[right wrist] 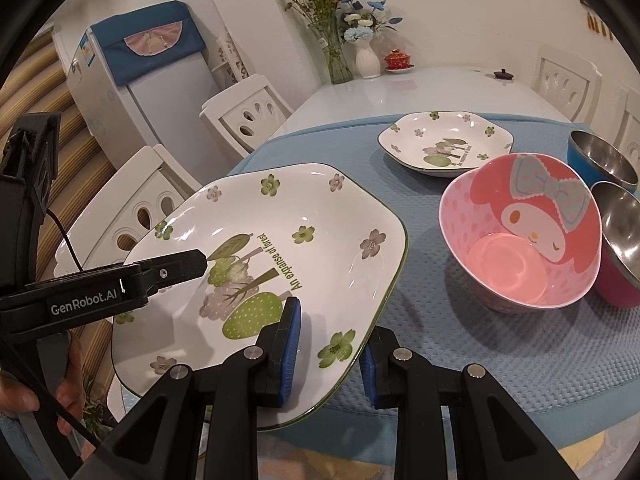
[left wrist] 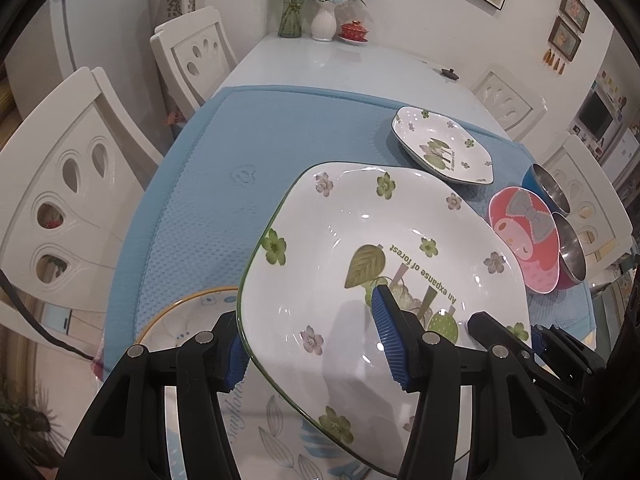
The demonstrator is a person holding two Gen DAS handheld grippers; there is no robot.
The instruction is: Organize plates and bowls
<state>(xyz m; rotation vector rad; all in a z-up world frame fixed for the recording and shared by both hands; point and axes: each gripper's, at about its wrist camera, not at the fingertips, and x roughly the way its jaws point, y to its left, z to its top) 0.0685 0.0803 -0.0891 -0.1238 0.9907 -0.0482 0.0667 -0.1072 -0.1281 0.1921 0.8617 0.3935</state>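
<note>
While both grippers [left wrist: 316,344] [right wrist: 330,348] clamp one floral plate [right wrist: 280,220], second floral plate [right wrist: 444,140], three bowls [right wrist: 520,240].

Both fisheye views sit close above the near end of the desk [left wrist: 304,60], looking along it toward 12 o'clock. The left wrist view faces slightly toward 1 o'clock, the right toward 11. Both share the big flowered plate [left wrist: 360,264] [right wrist: 280,240], pink bowl [left wrist: 528,240] [right wrist: 520,240] and far vases [left wrist: 324,20] [right wrist: 367,60].
</note>
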